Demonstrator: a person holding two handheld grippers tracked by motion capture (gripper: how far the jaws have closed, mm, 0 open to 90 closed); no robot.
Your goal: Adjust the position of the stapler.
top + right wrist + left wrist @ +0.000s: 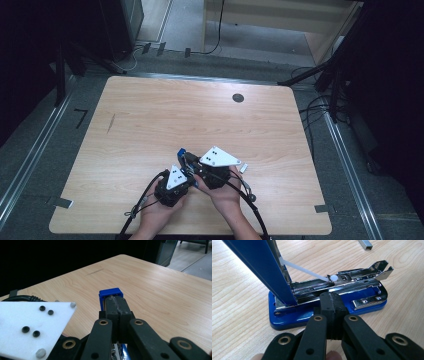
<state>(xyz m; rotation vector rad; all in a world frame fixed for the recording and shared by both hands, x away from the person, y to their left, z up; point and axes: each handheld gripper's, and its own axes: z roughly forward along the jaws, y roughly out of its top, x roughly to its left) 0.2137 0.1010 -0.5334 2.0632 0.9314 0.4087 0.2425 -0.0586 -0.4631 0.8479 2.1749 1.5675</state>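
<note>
Dark floor, metal rails and loose cables surround a pale wooden table [200,120] in the high view. A small dark round spot [238,98] sits near the table's far edge, right of its middle. Close to the near edge, about midway along it, the person's two hands hold the left gripper [186,172] and the right gripper [192,162] close together, each topped by a white three-cornered plate. Between them a bit of a blue stapler [182,151] shows. Just right of the right gripper a small pale strip of staples [243,168] lies on the wood.

From the left gripper view, the stapler [287,312] rests flat on the table with its blue base down and its blue top arm swung up steeply at the left. The metal staple channel lies bare and level along the base, with a white plastic rod slanting down into it. The left gripper [332,307] has its jaws clenched together, pads touching each other, with the tips at the near side of the stapler's base and nothing caught between them. A staple strip [365,244] lies beyond, toward the top edge.

From the right gripper view, the right gripper [117,307] is also clenched, its pads pressed against each other, its tips resting against the blue end of the raised top arm [111,293]. The left gripper's white plate [30,327] shows at lower left.
</note>
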